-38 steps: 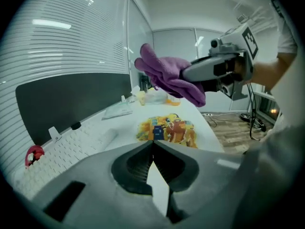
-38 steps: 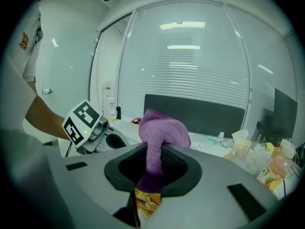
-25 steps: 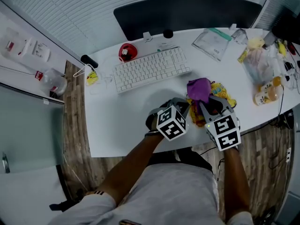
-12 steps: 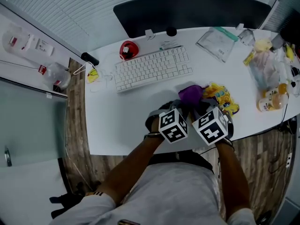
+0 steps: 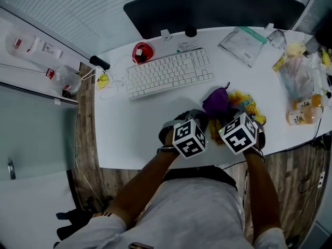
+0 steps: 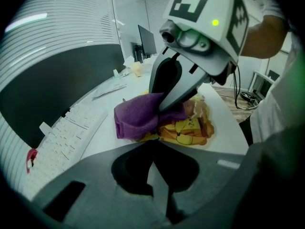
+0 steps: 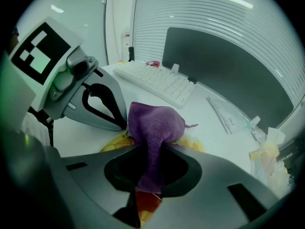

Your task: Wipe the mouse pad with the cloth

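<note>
Cloth (image 7: 155, 123), purple and fuzzy, is pinched in the right gripper (image 7: 152, 146). The two jaws squeeze tight on one end of it. The rest of the cloth bunches up in a lump just past the jaw tips. The lump sits on the mouse pad (image 6: 190, 130), a yellow and orange one with cartoon pictures. The pad lies flat on the white bench (image 5: 135, 123), right under that gripper.

The left gripper (image 6: 155, 146) is just beside the right one, on its left side, and points at the cloth. Its jaws are pressed together with nothing between them. The tips are near the edge of the cloth, but I cannot tell if they touch it.

Farther out, past both grippers, lies a white keyboard (image 5: 168, 74). A dark screen (image 5: 207, 9) stands behind the keyboard.
</note>
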Available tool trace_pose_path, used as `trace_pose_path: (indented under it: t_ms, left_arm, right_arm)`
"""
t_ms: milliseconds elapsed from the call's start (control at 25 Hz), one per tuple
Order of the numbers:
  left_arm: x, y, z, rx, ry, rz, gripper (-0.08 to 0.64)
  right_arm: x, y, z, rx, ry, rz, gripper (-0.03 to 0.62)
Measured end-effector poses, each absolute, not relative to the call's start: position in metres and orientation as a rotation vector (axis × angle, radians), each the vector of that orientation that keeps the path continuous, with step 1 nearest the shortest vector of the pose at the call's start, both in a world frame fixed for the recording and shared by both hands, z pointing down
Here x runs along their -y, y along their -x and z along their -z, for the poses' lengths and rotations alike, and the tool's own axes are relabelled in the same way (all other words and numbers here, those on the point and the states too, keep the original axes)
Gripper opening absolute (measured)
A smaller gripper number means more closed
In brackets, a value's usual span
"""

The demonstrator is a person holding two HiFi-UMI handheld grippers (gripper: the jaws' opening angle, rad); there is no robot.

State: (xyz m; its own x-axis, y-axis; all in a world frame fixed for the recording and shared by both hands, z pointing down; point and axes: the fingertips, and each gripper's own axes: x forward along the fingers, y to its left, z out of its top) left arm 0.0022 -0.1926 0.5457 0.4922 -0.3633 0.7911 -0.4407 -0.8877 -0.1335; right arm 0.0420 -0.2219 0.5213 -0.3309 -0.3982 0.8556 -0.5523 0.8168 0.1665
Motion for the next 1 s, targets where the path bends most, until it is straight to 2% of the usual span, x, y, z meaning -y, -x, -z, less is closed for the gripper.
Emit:
trace_pose_path:
  t_ms: [560, 720, 1000]
  left_arm:
    - [0.193, -0.001, -0.547, 0.707, -2.618, -1.374, 0.015]
    - [0.193, -0.001, -0.547, 0.716, -2.613, -1.382, 0.014]
    - [0.193, -0.002, -0.549, 0.705, -2.617, -1.387, 0.015]
  right_arm:
    - [0.239, -0.162, -0.518, 1.817, -0.935, -0.300, 0.069]
    - [0.228, -0.152, -0.500, 1.864, -0.963, -0.291, 0.069]
    - [0.182, -0.077, -0.486, 1.995, -0.830, -0.236, 0.069]
